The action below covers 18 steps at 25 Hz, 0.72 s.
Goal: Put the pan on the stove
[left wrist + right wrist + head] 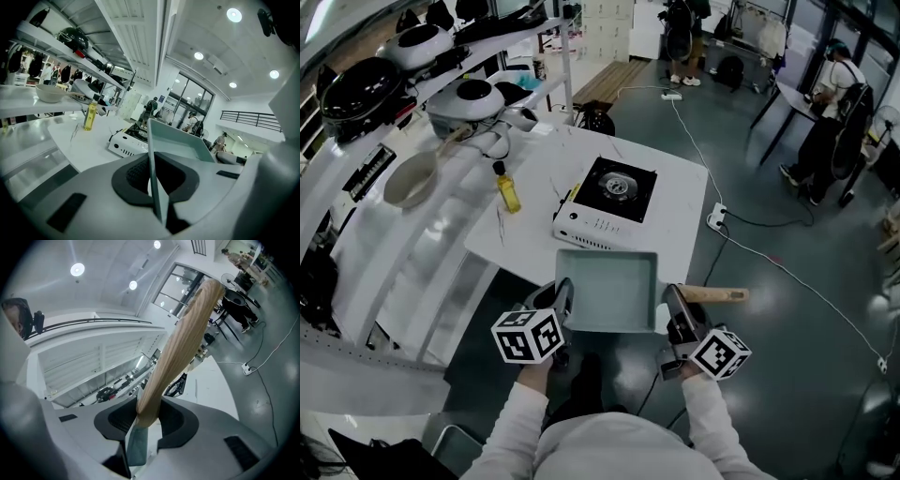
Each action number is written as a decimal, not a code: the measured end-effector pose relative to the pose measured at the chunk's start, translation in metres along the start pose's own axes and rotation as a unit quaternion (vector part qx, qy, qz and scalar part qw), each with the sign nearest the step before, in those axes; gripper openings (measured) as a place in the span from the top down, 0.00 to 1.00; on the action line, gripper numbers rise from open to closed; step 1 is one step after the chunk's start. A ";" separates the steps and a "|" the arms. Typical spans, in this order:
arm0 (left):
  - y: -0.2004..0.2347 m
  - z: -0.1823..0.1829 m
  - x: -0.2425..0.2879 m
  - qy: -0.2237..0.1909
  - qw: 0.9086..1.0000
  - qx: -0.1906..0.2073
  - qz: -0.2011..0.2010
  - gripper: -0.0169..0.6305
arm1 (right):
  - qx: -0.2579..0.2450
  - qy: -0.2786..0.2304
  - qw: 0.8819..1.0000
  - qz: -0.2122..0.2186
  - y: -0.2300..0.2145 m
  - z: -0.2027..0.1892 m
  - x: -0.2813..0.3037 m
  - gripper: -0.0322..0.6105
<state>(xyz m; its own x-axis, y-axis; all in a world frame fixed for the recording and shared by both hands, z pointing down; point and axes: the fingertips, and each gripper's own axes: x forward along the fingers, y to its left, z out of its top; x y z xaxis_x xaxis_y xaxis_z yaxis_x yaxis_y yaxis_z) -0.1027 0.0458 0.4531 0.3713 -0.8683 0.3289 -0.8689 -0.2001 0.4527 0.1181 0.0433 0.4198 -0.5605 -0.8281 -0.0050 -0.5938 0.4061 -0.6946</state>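
Yellow bottle (507, 191), pale bowl (410, 180)

Glossy dark floor (787, 356) spreads toward 3 o'clock — white shelving (487, 56) at 10, a wooden bench (609, 80) at 12, round ceiling lights (234, 14) overhead.

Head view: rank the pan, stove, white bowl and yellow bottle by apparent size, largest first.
1. pan and stove: about alike, pan nearer the camera, so unranked.
2. white bowl.
3. yellow bottle.

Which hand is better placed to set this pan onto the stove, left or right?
Right, probably. The right gripper is shut on the wooden handle of the pan, made for carrying; the left gripper only pinches the pan's thin side wall. The stove sits straight ahead, so neither is nearer.
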 end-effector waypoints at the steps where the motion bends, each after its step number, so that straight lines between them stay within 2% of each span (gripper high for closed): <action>1: 0.006 0.005 0.009 0.001 1.000 -0.001 -0.001 0.93 | 0.001 0.000 1.000 -0.003 -0.004 0.001 0.010 0.71; 9: 0.042 0.046 0.076 0.018 1.000 0.007 -0.025 0.93 | -0.001 -0.009 0.999 -0.031 -0.024 0.015 0.082 0.71; 13: 0.053 0.060 0.101 0.031 0.999 0.014 -0.042 0.93 | 0.006 -0.018 0.998 -0.056 -0.033 0.018 0.102 0.71; 18: 0.063 0.072 0.129 0.042 0.997 0.019 -0.058 0.93 | -0.005 -0.031 0.997 -0.064 -0.038 0.026 0.125 0.71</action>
<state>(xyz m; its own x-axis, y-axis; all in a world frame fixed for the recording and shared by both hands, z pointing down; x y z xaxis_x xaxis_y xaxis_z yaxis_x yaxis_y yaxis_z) -0.1332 -0.1116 0.4645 0.4949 -0.7974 0.3454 -0.8296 -0.3153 0.4609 0.0855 -0.0858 0.4271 -0.4434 -0.8955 0.0378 -0.6642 0.3000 -0.6847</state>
